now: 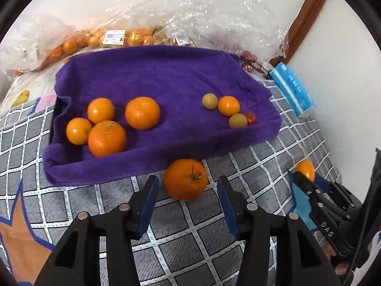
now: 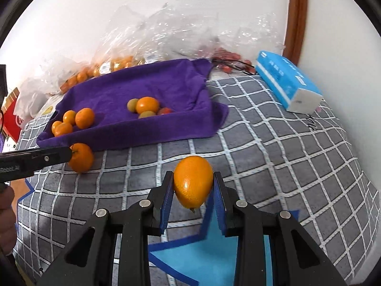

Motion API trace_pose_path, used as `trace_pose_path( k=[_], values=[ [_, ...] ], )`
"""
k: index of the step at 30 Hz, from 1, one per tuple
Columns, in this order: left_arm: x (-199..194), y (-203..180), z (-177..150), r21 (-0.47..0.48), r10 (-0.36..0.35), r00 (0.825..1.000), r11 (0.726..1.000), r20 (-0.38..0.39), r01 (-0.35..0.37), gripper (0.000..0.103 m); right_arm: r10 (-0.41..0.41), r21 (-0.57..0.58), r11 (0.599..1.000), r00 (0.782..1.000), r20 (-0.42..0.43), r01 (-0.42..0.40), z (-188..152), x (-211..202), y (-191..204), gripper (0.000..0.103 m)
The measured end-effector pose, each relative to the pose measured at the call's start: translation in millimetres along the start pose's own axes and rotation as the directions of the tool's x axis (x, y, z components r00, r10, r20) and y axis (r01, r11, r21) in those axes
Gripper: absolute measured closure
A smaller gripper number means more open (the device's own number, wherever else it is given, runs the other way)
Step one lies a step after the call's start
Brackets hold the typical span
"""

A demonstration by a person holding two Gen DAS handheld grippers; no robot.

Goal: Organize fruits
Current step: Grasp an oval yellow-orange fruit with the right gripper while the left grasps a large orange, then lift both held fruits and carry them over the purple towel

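Observation:
A large orange with a green stem (image 1: 185,179) lies on the checked cloth, just in front of the purple towel-lined tray (image 1: 166,71). My left gripper (image 1: 187,178) is open, its blue pads either side of that orange and clear of it. My right gripper (image 2: 193,178) is shut on a small oval orange (image 2: 193,181), held above the cloth. Inside the tray (image 2: 154,83), several oranges (image 1: 107,138) sit at the left. Two greenish fruits (image 1: 210,101), a small orange (image 1: 228,106) and a red tomato (image 1: 250,118) sit at the right.
Clear plastic bags (image 1: 190,14) with more oranges (image 1: 71,45) lie behind the tray against the wall. A blue tissue pack (image 2: 288,83) and red tomatoes (image 2: 228,57) are at the back right. A red box (image 2: 12,116) is at the far left.

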State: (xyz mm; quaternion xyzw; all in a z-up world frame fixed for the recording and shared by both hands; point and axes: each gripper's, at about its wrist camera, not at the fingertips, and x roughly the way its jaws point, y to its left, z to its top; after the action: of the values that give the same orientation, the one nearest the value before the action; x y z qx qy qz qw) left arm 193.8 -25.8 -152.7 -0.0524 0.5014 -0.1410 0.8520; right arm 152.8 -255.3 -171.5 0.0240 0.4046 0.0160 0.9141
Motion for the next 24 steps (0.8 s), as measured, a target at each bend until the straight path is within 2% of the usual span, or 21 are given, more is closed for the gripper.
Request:
trace_pose_path(
  k=[2, 12, 14, 24],
  values=[
    [6.4, -2.6, 0.0, 0.003, 0.017, 1.0, 1.0, -0.012, -0.017, 0.055, -0.003, 0.006, 1.0, 1.0, -0.002, 0.003, -0.5, 0.9, -2.7, 0.071],
    [20.3, 1.5, 3.0, -0.029, 0.006, 1.0, 1.0, -0.019, -0.007, 0.056, 0.0, -0.022, 1.0, 1.0, -0.031, -0.001, 1.8, 13.5, 2.9, 0.071],
    [23.5, 4.0, 3.7, -0.046, -0.01, 1.0, 0.999, -0.029, 0.009, 0.061, 0.001, -0.025, 1.0, 0.999, -0.034, -0.002, 2.1, 14.6, 5.2, 0.071],
    [7.4, 15.3, -5.0, -0.054, -0.034, 0.999, 0.998, -0.017, 0.033, 0.061, 0.012, -0.039, 0.999, 1.0, -0.029, -0.013, 6.2, 13.7, 22.2, 0.071]
  ],
)
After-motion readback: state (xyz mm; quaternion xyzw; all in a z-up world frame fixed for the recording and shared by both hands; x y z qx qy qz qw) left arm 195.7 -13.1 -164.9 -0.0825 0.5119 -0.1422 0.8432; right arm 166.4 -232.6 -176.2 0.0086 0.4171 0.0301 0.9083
